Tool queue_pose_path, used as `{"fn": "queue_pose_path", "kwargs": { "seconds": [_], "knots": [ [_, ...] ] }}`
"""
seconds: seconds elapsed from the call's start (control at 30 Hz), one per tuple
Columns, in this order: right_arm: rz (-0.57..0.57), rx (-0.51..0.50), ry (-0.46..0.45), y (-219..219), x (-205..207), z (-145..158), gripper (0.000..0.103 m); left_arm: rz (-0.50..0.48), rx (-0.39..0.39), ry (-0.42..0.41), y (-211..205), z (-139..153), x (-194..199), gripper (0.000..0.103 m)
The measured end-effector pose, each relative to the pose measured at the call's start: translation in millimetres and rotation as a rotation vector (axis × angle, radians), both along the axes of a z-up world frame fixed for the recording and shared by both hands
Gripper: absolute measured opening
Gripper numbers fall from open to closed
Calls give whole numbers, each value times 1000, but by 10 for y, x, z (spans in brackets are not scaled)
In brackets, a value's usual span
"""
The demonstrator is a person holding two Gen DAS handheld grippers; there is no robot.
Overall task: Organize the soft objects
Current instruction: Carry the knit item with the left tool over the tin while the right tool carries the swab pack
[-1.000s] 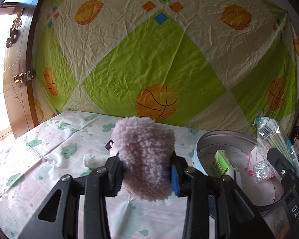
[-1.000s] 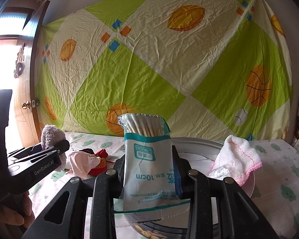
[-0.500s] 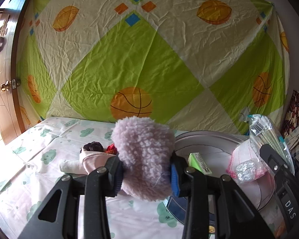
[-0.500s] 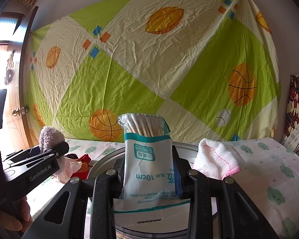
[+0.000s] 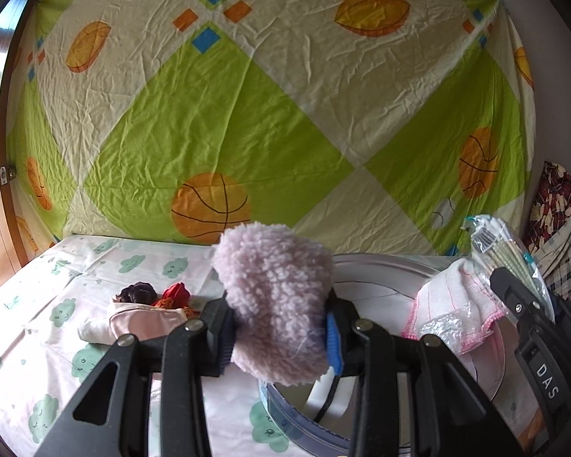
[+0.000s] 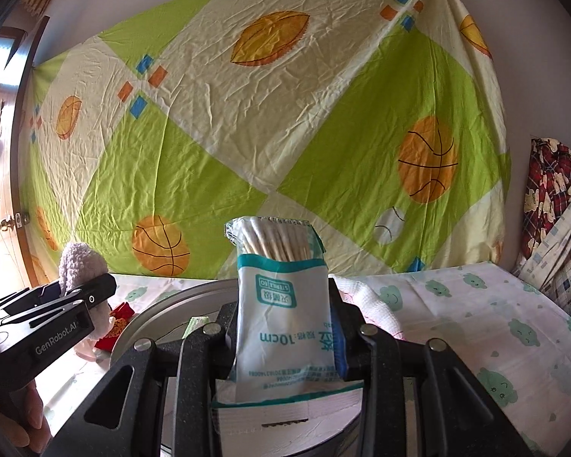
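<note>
Left claw (image 5: pixel 281 337) clamped on fluffy lilac plush (image 5: pixel 276 301), right claw (image 6: pixel 285 337) on cotton-swab packet (image 6: pixel 283 304), both upright; round tray (image 5: pixel 380 272) directly ahead, below.

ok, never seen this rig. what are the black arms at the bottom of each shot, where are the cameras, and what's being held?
No robot here: a person holds a two-finger claw in each hand, and each claw carries a fisheye camera that looks forward along its fingers. The black arms at the bottom are those fingers.

Left wrist view: the left claw is clamped on a fluffy pale-purple soft piece. The right claw shows at its right edge.

Right wrist view: the right claw is clamped on a packet of cotton swabs. The left claw shows at its left edge.

Below is a cloud-print sheet with a round metal tin on it. A white cloth with pink trim lies in the tin, and a small doll lies on the sheet to the left.
</note>
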State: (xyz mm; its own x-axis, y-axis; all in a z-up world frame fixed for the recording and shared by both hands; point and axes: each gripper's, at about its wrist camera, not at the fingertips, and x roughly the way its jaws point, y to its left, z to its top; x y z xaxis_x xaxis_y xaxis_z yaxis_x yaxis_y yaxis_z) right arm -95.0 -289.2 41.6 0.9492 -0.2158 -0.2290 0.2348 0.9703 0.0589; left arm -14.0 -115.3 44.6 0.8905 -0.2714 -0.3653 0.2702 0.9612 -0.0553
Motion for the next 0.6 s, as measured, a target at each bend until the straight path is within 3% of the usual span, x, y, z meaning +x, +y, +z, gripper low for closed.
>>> {"fn": "queue_pose_path", "kwargs": {
  "seconds": [0.6],
  "knots": [
    [-103, -23, 33, -355, 165, -12, 36, -71, 36, 21, -533, -22, 94, 37]
  ]
}}
